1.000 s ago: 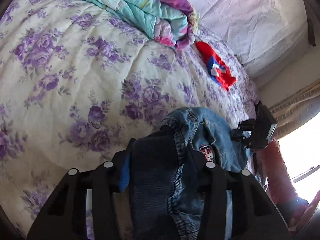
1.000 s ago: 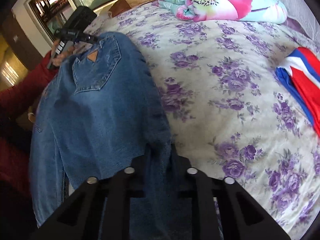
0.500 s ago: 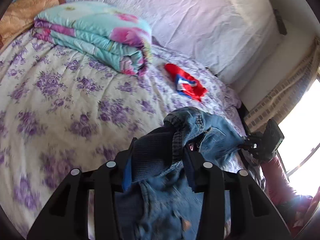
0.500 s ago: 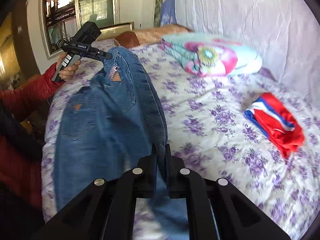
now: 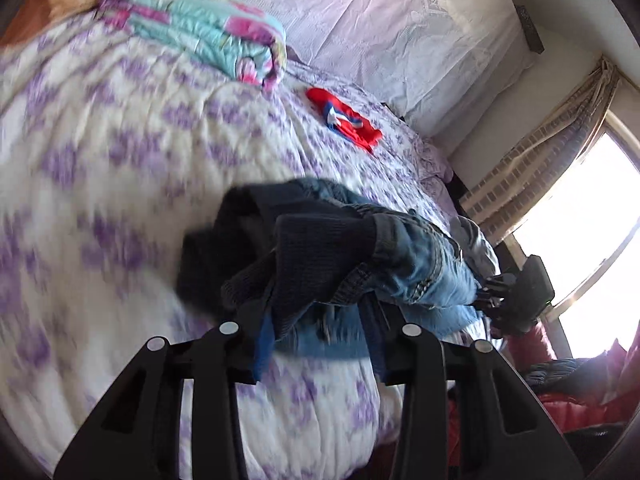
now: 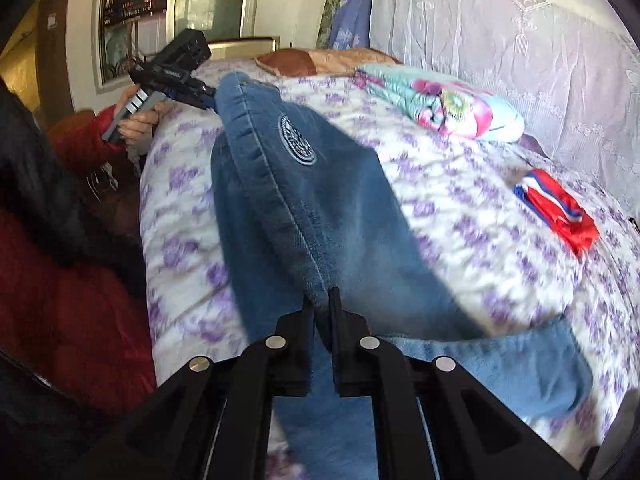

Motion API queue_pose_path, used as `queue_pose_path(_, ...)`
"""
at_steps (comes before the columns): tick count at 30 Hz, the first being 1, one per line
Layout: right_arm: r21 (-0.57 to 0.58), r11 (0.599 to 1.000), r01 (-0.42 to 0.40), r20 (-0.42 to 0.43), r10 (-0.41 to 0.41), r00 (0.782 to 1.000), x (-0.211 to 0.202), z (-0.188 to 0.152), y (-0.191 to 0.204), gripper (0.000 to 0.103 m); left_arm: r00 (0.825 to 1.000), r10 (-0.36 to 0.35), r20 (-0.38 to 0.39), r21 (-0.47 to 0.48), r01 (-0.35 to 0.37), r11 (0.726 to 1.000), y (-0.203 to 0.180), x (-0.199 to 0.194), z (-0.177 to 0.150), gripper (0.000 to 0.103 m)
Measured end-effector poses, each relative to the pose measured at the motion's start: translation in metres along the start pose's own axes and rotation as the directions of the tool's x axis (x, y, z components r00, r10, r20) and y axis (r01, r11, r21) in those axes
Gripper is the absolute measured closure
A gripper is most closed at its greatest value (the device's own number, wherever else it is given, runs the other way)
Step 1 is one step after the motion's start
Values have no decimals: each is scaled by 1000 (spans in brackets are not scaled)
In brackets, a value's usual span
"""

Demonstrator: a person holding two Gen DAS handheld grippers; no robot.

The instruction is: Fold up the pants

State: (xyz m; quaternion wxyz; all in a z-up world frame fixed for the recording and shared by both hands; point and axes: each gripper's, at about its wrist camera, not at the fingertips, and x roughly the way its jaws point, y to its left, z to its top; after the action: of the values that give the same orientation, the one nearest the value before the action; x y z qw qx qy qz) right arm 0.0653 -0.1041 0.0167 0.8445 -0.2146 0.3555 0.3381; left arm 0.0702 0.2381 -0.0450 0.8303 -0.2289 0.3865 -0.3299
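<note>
Blue jeans (image 6: pixel 320 208) hang stretched between my two grippers above the flowered bed (image 6: pixel 460 248). My right gripper (image 6: pixel 322 300) is shut on a seamed edge of the denim, which drapes down in front of it. In the right wrist view the left gripper (image 6: pixel 208 98) holds the far end, with a hand on its handle. My left gripper (image 5: pixel 316 312) is shut on a thick bunch of the jeans (image 5: pixel 420 264) with dark ribbed cloth on top. The right gripper (image 5: pixel 488 296) shows at the other end in that view.
A folded turquoise and pink quilt (image 5: pixel 208 28) and a brown pillow (image 6: pixel 316 60) lie at the head of the bed. A folded red, white and blue garment (image 6: pixel 560 212) lies farther along. A red jacket (image 6: pixel 72 300) is beside the bed, a bright window (image 5: pixel 580 220) beyond.
Both grippers have carried the jeans sideways over the bed and slightly up. The denim has swung and turned, so a round patch now faces the right wrist view instead of the back pocket.
</note>
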Motion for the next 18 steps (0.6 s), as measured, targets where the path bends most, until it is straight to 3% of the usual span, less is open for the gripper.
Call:
queue_pose_path(8, 7, 999, 35, -44, -35, 998, 13, -26, 22, 95, 1000, -24, -11, -77, 23, 997, 7, 3, -36, 65)
queue_pose_path(11, 12, 999, 34, -54, -34, 998, 19, -30, 21, 95, 999, 29, 15, -95, -27, 995, -3, -4, -50, 50)
queue_pose_path(12, 15, 999, 33, -54, -32, 998, 21, -31, 20, 95, 998, 61, 15, -93, -60, 994, -7, -8, -56, 31)
queue_pose_path(13, 20, 999, 30, -52, -29, 998, 22, -33, 20, 95, 997, 75, 23, -95, -73, 993, -7, -11, -60, 26)
queue_pose_path(15, 40, 999, 19, -44, -17, 999, 22, -34, 17, 95, 994, 86, 65, -130, -77, 988, -5, -24, -68, 24)
queue_pose_path(18, 57, 998, 11, -37, -8, 999, 23, -35, 16, 95, 990, -47, 130, -264, 80, 961, 6, -34, -74, 16)
